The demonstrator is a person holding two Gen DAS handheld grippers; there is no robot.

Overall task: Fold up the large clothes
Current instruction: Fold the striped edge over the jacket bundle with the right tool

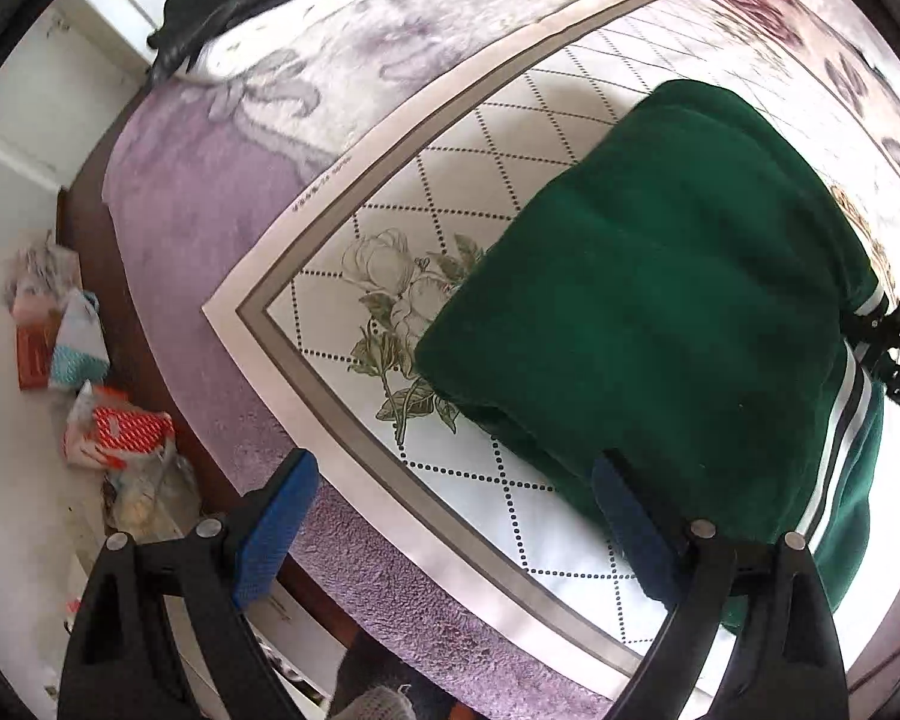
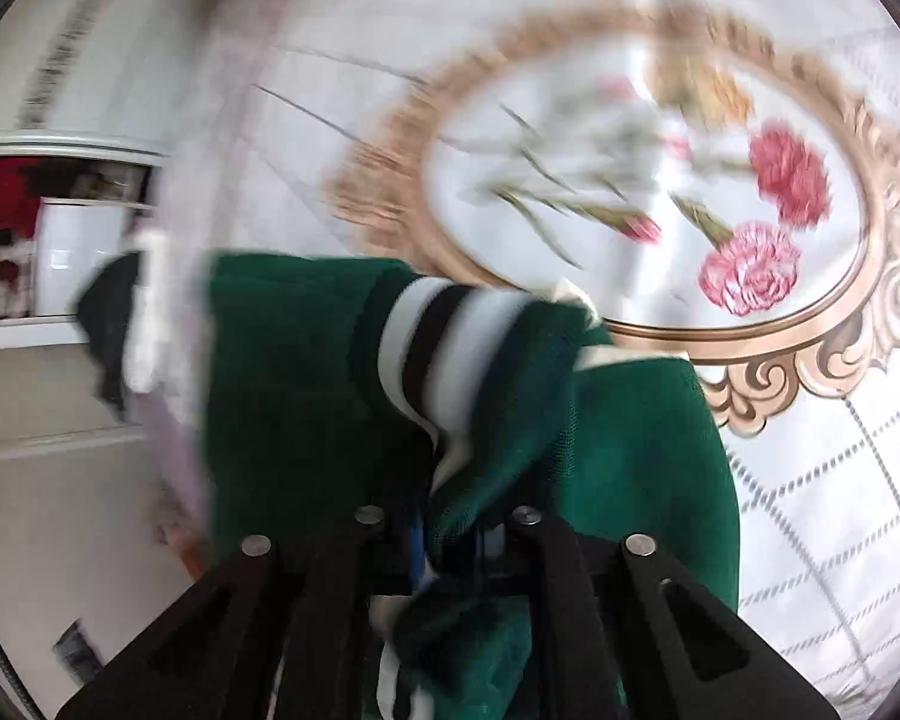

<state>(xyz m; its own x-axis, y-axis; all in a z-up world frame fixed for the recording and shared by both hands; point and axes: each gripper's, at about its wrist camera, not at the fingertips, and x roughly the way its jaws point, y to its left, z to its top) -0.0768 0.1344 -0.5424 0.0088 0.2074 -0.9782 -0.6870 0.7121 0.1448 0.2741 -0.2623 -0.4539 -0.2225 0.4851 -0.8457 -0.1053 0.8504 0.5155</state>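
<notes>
Right tool clenched on striped hem of dark green knitted sweater folded on floral bed sheet; left tool released, the sweater's near edge at its right finger

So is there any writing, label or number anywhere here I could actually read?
None can be read.
Border of the floral sheet: a short printed line near its corner, too small to read.
Red and white packets on the floor: patterned print, no legible words.
White wall panel in the right wrist view: dark marks, too blurred to read.
Green garment: stripes only, no text visible.
</notes>
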